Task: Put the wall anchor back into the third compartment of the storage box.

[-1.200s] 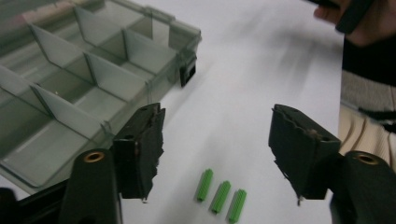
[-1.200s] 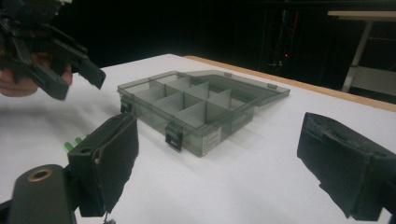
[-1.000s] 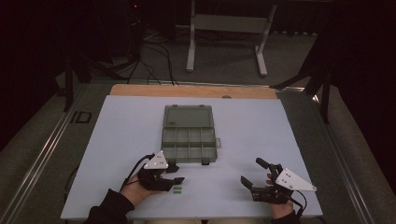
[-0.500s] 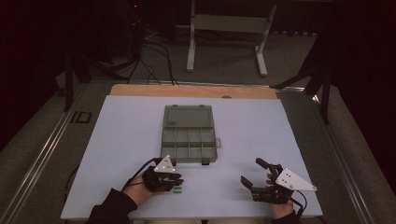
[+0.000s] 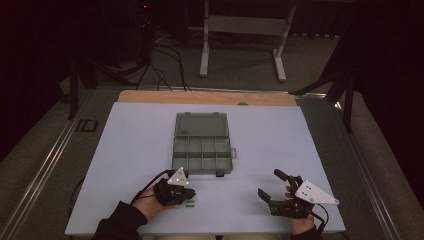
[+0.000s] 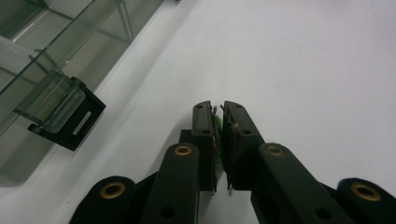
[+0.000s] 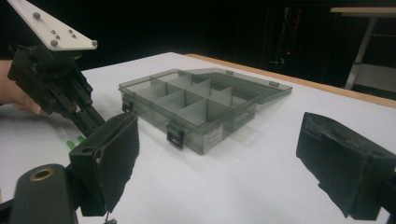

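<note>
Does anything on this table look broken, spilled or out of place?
Nothing stands out. The compartment box lies open and square on the table; the left gripper has just closed on a small green piece, another beside it.

The green piece (image 6: 217,128) shows as a mere sliver between the left gripper's (image 6: 217,108) closed jaws — its shape hidden.

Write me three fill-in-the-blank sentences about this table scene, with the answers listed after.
1. The left tool is shut on a small ____ piece.
2. The organizer box lies with its lid ____.
3. The right tool has its jaws ____.
4. The second green piece lies on the ____.

Missing words: green; open; open; table
</note>
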### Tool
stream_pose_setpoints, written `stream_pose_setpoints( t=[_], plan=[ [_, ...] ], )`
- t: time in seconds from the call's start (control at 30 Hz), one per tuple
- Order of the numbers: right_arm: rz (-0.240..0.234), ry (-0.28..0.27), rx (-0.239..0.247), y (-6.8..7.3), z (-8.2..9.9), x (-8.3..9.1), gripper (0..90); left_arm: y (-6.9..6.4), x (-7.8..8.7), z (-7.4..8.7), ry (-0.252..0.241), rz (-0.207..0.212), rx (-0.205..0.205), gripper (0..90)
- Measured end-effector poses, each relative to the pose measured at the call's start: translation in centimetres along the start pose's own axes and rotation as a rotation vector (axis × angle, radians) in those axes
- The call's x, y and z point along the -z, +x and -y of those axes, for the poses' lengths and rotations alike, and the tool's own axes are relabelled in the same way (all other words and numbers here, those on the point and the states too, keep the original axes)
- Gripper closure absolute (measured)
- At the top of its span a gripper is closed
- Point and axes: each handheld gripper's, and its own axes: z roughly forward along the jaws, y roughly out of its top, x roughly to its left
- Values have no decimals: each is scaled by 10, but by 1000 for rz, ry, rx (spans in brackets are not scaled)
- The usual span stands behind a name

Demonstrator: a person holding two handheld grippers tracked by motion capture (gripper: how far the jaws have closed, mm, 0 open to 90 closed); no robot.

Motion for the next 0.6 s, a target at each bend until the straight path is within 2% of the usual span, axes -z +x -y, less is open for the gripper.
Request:
stream_pose_setpoints(
  t=[0.07, 0.23, 0.27, 0.6],
  plan=[
    [0, -1, -1, 0, 0, 0, 133, 1, 2, 0, -9, 11, 12, 837],
    [2, -4, -1, -1, 0, 1, 133, 0, 8, -3, -22, 7, 7, 840],
    [3, -4, -3, -1, 0, 0, 133, -3, 17, -9, -41, 4, -7, 840],
    [6, -8, -1, 0, -1, 1, 133, -8, 50, -35, -119, -2, -31, 841]
  ],
)
